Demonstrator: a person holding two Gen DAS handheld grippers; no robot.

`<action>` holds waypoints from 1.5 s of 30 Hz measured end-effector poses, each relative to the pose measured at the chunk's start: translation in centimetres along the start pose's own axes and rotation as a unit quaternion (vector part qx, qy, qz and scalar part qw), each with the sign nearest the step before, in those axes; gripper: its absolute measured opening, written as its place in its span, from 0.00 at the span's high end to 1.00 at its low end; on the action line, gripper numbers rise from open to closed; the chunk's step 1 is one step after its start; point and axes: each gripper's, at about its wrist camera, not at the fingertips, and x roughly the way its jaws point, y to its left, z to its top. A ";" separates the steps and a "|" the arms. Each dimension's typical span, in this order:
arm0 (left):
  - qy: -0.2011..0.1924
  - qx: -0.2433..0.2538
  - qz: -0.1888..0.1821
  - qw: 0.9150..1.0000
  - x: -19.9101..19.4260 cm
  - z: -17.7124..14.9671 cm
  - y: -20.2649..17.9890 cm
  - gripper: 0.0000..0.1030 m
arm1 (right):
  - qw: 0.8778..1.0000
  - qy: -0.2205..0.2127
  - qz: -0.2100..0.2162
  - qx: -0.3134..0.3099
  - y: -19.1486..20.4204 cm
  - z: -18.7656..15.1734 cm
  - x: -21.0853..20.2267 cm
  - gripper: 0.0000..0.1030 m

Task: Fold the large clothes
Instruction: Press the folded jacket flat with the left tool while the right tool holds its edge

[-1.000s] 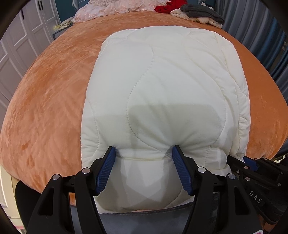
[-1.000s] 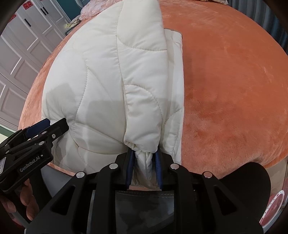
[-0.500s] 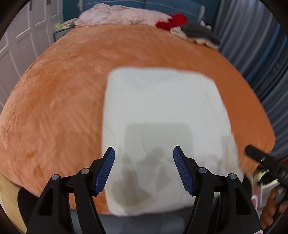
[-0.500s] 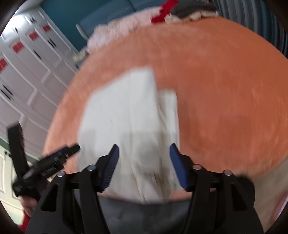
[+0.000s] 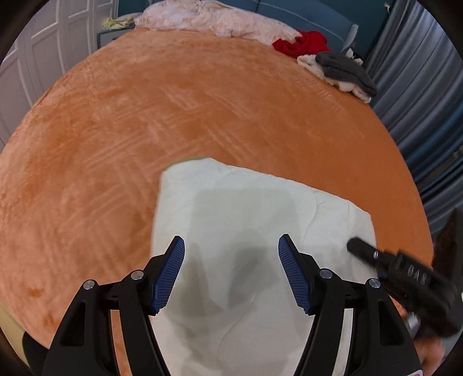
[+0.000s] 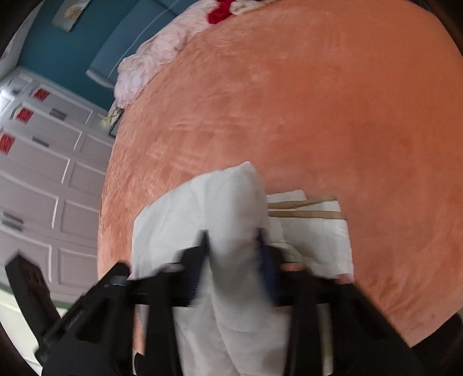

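The left gripper point(image 5: 231, 272) hung wide and empty over the folded jacket point(image 5: 249, 219) on the bed point(image 5: 144, 115); the right gripper point(image 6: 235, 260) had just been closing — blurred, grip unclear. Next, seemingly: another fold — or moving it aside.

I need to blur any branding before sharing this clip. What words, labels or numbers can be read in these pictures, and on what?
"DAS": pale letters on the black body of the right gripper, seen in the left wrist view, slightly blurred.
Red signs on the white wardrobe doors, right wrist view: blurred, unreadable.
Picture on the teal wall: no legible text.
Nothing readable on the cream quilted jacket.
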 end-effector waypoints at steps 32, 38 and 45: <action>-0.021 0.081 0.121 0.989 10.4 -2.6 -4.2 0.33 | 0.986 -0.054 -0.128 -0.089 -3.8 -2.8 4.8 0.79; -0.023 0.079 0.126 0.989 10.9 -2.6 -4.1 0.32 | 0.987 -0.054 -0.124 -0.088 -3.9 -2.8 5.1 0.79; -0.029 0.080 0.134 0.987 11.5 -2.8 -4.3 0.32 | 0.988 -0.059 -0.117 -0.087 -4.3 -2.8 5.4 0.78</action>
